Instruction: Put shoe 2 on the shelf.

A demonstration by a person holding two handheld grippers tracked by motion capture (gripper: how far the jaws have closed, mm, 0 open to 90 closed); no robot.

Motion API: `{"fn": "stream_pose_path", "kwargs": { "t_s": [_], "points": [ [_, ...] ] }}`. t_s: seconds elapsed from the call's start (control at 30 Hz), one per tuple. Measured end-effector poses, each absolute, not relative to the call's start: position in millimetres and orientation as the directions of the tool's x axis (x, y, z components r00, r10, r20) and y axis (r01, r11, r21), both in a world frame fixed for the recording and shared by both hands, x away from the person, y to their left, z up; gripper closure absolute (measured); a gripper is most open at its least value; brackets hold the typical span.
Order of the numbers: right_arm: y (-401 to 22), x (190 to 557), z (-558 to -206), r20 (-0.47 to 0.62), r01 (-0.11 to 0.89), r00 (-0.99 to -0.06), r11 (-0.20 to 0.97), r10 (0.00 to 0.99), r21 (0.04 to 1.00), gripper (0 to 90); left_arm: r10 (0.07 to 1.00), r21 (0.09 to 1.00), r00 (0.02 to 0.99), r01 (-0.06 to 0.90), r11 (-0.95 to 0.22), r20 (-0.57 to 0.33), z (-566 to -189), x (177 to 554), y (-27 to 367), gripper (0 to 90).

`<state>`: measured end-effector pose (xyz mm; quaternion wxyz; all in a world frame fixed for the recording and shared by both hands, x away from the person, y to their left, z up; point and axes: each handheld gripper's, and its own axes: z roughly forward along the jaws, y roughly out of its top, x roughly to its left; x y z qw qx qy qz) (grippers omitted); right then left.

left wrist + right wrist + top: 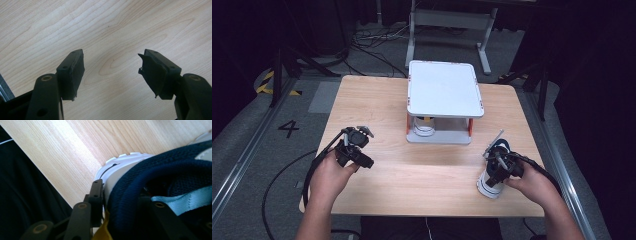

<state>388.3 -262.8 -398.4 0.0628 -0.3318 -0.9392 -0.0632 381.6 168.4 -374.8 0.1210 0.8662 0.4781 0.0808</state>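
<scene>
1. The right gripper point(498, 169) sits near the table's right front corner. Its jaws are clamped on the collar of a dark blue shoe with a white sole point(492, 183).
2. The left gripper point(355, 148) is over the pale wooden table point(422, 175) on the left, jaws wide apart, holding nothing.
3. Farther back stands a small white two-level shelf with orange posts point(444, 90), with a white object I cannot make out point(424, 128) under it.

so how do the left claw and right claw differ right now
The left claw is open with nothing between its jaws, while the right claw is shut on the heel collar of a navy shoe. The left claw sits over bare table near the left edge; the right claw is by the table's front right corner. Both are hand-held black two-jaw tools.
</scene>
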Motion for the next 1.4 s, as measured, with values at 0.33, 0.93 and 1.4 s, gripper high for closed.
{"fn": "stream_pose_path", "kwargs": {
  "t_s": [0.33, 0.93, 1.4],
  "points": [
    [-253, 376, -363, 0.081, 0.525, -0.850, 0.831, 0.520, 0.181, 68.8, 0.852, 0.289, 0.523, 0.811, -0.508, 0.031, -373, 376, 172, 35.2],
    [-170, 439, -356, 0.012, 0.277, -0.960, 0.940, 0.280, 0.198, 66.9, 0.863, 0.296, 0.504, 0.818, -0.494, 0.046, -377, 363, 183, 35.1],
    [-126, 478, -384, -0.111, 0.182, -0.975, 0.979, 0.192, 0.094, 61.5, 0.855, 0.293, 0.519, 0.813, -0.503, 0.028, -380, 367, 175, 34.6]
  ]
}}
